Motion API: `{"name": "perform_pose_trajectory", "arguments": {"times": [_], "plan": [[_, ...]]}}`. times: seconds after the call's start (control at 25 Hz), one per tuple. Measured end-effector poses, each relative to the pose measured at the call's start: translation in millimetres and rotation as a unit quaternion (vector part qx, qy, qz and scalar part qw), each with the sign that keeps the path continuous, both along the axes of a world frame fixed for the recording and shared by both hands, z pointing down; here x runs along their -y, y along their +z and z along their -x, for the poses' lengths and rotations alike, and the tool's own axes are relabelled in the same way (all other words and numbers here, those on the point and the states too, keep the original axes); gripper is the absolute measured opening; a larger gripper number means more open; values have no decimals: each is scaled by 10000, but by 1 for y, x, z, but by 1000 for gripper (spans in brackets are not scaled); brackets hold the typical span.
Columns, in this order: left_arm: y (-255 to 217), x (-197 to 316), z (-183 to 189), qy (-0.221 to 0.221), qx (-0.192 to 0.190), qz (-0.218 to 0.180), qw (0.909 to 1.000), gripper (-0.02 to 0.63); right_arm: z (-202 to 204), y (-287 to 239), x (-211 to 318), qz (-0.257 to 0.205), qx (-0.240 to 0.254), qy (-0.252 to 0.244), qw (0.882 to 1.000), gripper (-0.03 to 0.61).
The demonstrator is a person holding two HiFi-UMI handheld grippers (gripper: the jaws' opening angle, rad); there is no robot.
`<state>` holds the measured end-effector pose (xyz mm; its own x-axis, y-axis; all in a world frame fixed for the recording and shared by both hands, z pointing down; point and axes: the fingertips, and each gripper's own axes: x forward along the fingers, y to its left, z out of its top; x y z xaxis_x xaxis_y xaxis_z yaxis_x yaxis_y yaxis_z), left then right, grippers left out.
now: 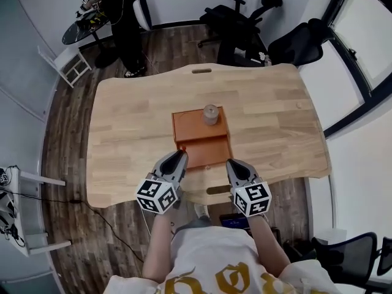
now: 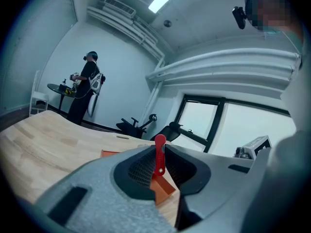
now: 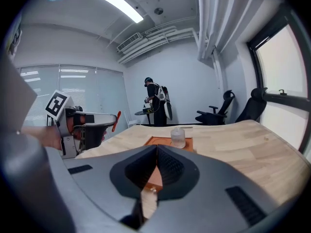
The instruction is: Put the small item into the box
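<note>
Worktop [image 1: 122,121] is big pale wood, with the orange box [image 1: 197,127] lying open on it. Clear little jar [image 1: 211,114] sits on the box's far part. Both tools are at the box's near edge: right tool [image 1: 232,163] clenched on nothing, left tool [image 1: 181,156] pinching the small red item [image 2: 159,154] upright.

The head view looks steeply down over the table [image 1: 122,127], with the person [image 1: 208,256] at 6 o'clock. Each gripper view sits low, close behind its jaws, facing 12 o'clock. All three share the box [image 1: 190,127].
</note>
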<state>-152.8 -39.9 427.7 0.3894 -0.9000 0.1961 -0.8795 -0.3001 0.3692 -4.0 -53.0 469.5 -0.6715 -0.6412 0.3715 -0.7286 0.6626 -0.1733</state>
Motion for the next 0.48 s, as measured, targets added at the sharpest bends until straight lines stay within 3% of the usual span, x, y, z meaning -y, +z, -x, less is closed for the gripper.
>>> {"name": "perform_pose_trajectory", "arguments": {"times": [0.48], "plan": [[5,46,-3,502,-125,-58,9986,58,-6,0,33,-22,-75,550,9985,12]]}}
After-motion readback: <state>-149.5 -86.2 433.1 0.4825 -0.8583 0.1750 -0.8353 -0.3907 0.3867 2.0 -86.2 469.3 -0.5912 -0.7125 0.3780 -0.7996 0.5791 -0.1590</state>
